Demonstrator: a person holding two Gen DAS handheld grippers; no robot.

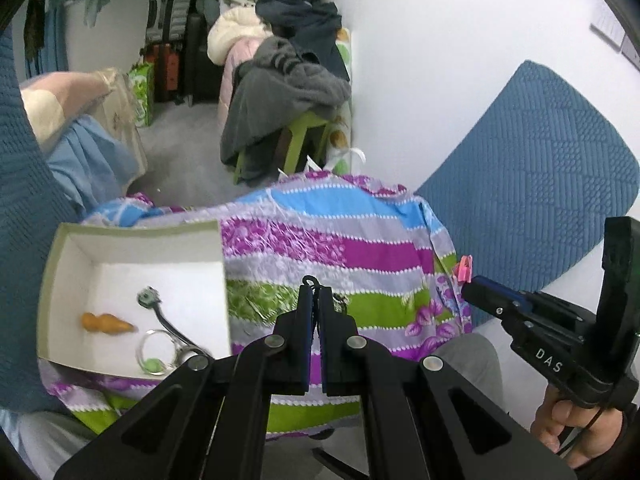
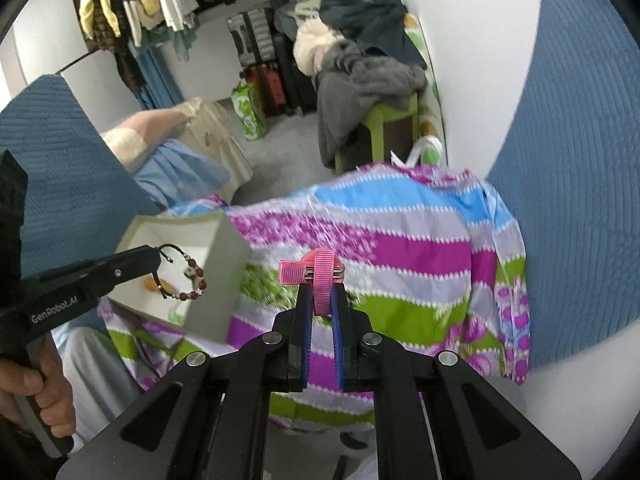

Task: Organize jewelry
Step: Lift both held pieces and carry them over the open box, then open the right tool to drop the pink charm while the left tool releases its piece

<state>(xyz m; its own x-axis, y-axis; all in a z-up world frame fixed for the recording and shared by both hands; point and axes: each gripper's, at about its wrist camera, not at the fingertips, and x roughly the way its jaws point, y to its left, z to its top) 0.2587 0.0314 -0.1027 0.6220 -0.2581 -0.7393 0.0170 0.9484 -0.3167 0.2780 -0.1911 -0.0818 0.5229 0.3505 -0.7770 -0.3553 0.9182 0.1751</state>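
My left gripper (image 1: 316,286) is shut, with only a loop of black cord (image 1: 308,280) showing at its tips. From the right wrist view, that same left gripper (image 2: 154,254) carries a brown beaded bracelet (image 2: 192,286) dangling above the open white box (image 2: 228,248). My right gripper (image 2: 320,290) is shut on a pink ribbon hair clip (image 2: 316,270), held above the striped cloth (image 2: 400,248). In the left wrist view the right gripper (image 1: 470,286) and pink clip (image 1: 465,269) are at the cloth's right edge. The box (image 1: 120,236) holds an orange piece (image 1: 106,323), a clear ring (image 1: 160,350) and a grey-headed metal piece (image 1: 148,296).
Blue quilted bedding (image 1: 540,168) flanks the cloth-covered surface. A green stool piled with clothes (image 1: 288,92) stands behind it by the white wall, with suitcases (image 1: 172,12) further back. A hand (image 1: 568,424) grips the right gripper's handle. Grey floor lies beyond the cloth's far edge.
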